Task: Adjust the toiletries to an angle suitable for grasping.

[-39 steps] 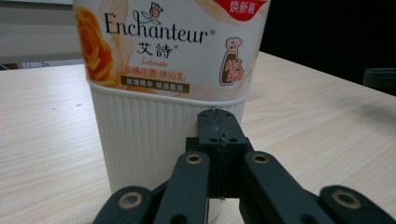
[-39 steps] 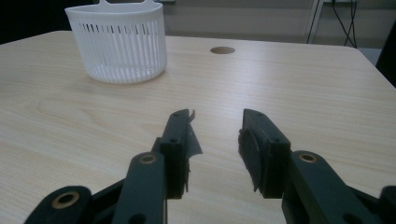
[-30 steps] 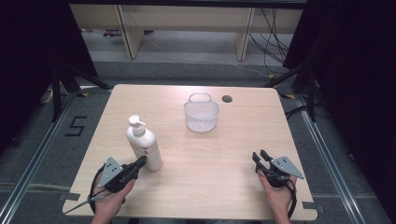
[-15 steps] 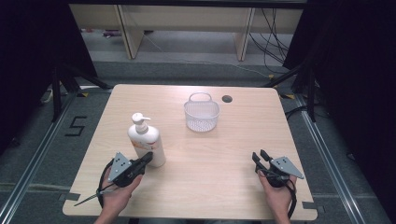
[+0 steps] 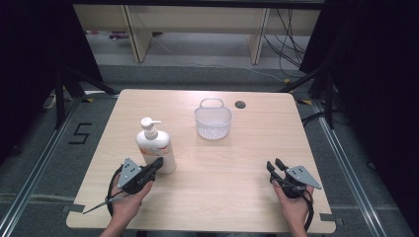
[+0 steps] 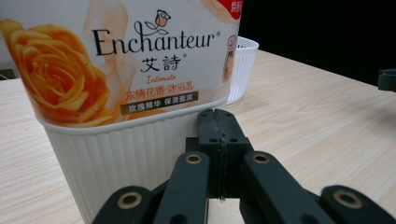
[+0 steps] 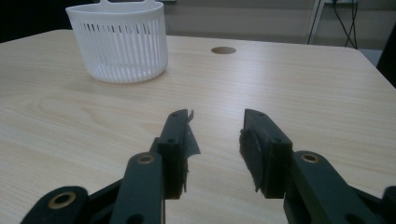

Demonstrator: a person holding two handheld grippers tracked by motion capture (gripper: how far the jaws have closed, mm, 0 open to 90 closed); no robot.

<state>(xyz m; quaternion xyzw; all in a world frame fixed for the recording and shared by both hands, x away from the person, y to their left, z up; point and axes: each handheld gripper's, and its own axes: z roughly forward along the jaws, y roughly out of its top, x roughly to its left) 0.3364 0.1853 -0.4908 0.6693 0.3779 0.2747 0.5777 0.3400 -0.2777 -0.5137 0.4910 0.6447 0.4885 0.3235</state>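
Note:
A white pump bottle [image 5: 156, 145] with an orange rose label stands upright on the left half of the wooden table [image 5: 237, 163]. My left gripper [image 5: 157, 163] is shut, its tips right against the bottle's base. In the left gripper view the shut jaws [image 6: 217, 122] stand in front of the ribbed lower part of the bottle [image 6: 116, 60]. A white slotted basket [image 5: 213, 119] sits upright at the table's back middle. My right gripper [image 5: 273, 165] rests near the front right edge, open, nothing between its jaws. The right gripper view has the gripper [image 7: 215, 116] aimed toward the basket [image 7: 119, 39].
A round cable hole [image 5: 240, 104] lies in the table just right of the basket. Black curtains hang on both sides, and cables run on the floor beyond the back edge. A floor marking [image 5: 80, 133] sits left of the table.
The left hand and its gripper have shifted slightly right and forward along the bottle's base. The bottle has moved a little right. The right gripper has not moved.

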